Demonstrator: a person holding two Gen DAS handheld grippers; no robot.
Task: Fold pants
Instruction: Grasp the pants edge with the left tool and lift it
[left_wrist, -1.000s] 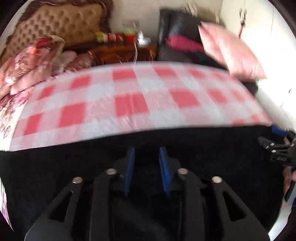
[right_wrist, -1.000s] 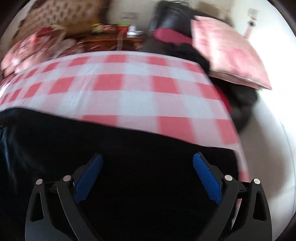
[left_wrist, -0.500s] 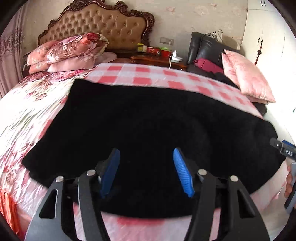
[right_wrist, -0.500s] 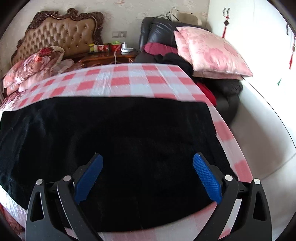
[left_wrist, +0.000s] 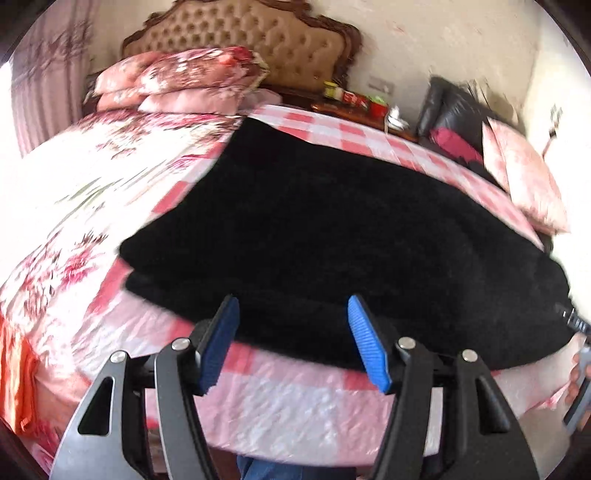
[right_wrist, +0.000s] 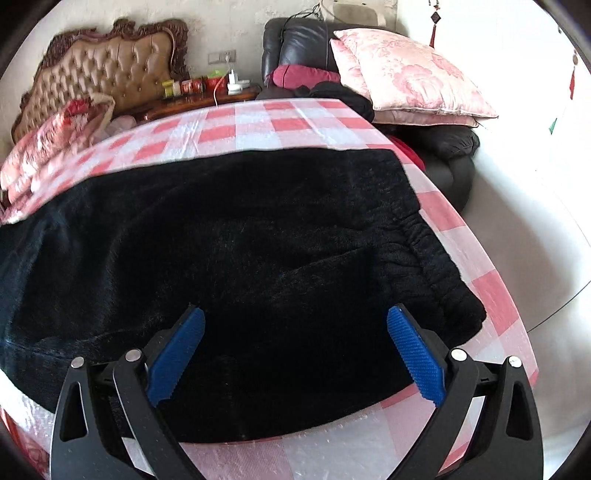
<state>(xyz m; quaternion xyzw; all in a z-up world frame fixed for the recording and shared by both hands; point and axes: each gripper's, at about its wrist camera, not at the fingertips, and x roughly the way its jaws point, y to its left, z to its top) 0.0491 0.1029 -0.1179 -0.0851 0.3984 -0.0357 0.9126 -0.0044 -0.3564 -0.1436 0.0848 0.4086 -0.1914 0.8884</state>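
Two tools hover spread and empty above the black pants (right_wrist: 258, 258), which lie flat on the checkered bed (right_wrist: 258, 125) just ahead of both. Left tool (left_wrist: 293, 339) sits over the near hem edge, right tool (right_wrist: 295, 358) beside the waistband (right_wrist: 432, 254), likely placed to seize matching edges for a fold.

Your left gripper (left_wrist: 293, 339): pointing toward twelve o'clock, angling downward, jaws standing apart, gripping nothing. Your right gripper (right_wrist: 295, 354): jaws gaping wider, likewise holding nothing.
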